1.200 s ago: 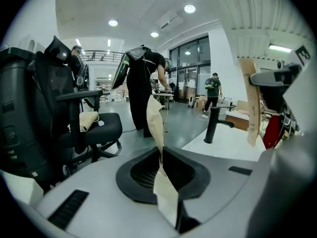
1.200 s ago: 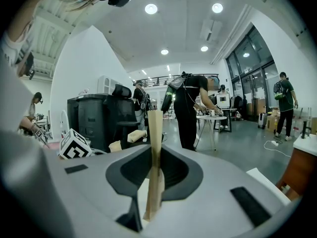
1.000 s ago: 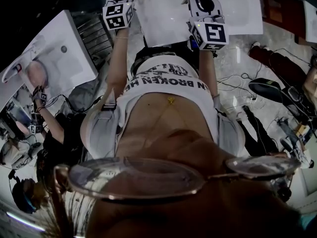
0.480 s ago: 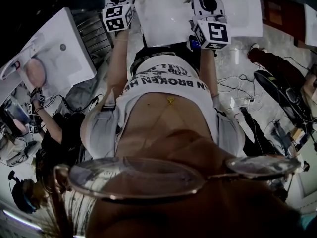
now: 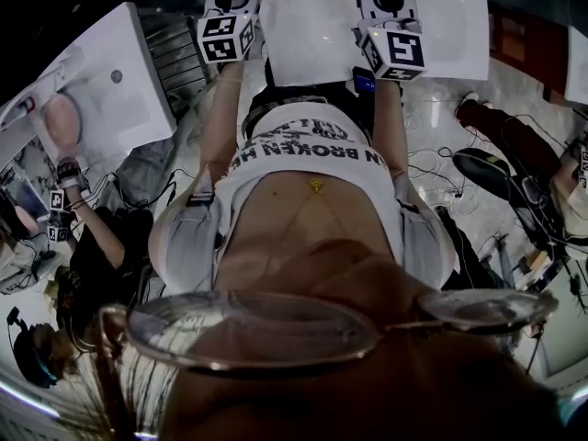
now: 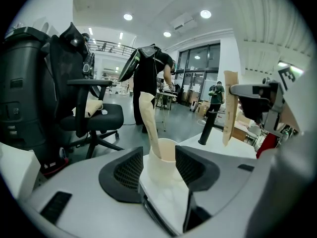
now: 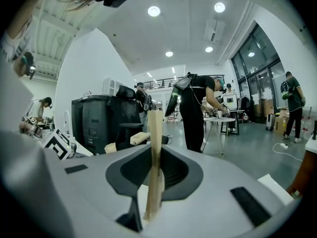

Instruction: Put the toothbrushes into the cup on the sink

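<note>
In the left gripper view a cream cup (image 6: 167,151) stands on the white sink (image 6: 233,150) between the tips of my left gripper (image 6: 159,158). Its jaws stand wide and clear of the cup. A beige paper-wrapped toothbrush (image 6: 147,118) leans upright in that cup. My right gripper (image 7: 157,168) is shut on a second beige toothbrush (image 7: 155,143), held upright. From the left gripper view that toothbrush (image 6: 230,108) hangs to the right of the cup, above the sink. In the head view both marker cubes (image 5: 226,38) sit at the top over the sink (image 5: 312,35).
A black faucet (image 6: 206,128) rises behind the cup. An office chair (image 6: 91,115) and a black cabinet (image 6: 20,108) stand to the left. People work in the room beyond. Another white sink (image 5: 119,90) lies left in the head view, with cables (image 5: 441,168) on the floor.
Both grippers have shifted toward the top of the head view, further over the sink. The right gripper's marker cube has moved up more than the left one.
</note>
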{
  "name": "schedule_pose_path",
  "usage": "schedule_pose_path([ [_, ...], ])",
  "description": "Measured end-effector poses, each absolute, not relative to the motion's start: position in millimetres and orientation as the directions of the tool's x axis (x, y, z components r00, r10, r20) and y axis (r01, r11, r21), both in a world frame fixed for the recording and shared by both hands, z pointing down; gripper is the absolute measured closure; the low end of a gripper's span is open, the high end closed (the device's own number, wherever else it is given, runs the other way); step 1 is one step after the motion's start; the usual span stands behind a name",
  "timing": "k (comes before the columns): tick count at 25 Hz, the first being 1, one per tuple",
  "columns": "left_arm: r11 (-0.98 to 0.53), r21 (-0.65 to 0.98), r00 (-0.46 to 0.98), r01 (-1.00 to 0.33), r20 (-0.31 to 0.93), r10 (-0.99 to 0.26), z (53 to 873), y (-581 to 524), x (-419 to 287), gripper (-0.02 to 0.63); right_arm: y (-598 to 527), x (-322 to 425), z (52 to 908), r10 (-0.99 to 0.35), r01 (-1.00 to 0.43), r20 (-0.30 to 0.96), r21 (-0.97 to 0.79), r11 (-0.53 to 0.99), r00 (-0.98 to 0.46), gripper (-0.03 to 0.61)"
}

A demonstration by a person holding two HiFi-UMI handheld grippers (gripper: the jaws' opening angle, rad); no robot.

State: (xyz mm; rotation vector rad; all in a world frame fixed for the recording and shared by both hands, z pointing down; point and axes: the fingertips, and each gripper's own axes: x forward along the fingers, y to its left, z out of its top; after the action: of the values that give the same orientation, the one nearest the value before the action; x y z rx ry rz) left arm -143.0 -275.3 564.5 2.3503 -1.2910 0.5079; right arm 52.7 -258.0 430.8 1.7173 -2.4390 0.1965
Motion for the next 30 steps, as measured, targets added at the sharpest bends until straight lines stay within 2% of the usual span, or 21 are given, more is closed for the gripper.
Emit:
schedule_pose_path([
  [10,-0.47,0.203,0.505,-0.859,0.496,-0.707,560.1,-266.6,-149.3,0.42,-298.2,-10.0,418.8,-0.867,-0.877,0.132,-0.049,0.479,-0.481,0.517],
  [23,-0.473,0.223,0.517,-0.853,0.489,-0.702,559.9,-266.1,-160.3,0.42,-320.4,-70.5,420.7,-0.807,-0.81,0.083,-0.11,0.576,-0.585,0.518],
  [30,-0.475,0.247,0.531,-0.845,0.495,-0.687,568.4,-268.7,-170.6,0.42,-343.3,-105.2,457.2,-0.792,-0.802,0.126,-0.114,0.586,-0.597,0.518],
])
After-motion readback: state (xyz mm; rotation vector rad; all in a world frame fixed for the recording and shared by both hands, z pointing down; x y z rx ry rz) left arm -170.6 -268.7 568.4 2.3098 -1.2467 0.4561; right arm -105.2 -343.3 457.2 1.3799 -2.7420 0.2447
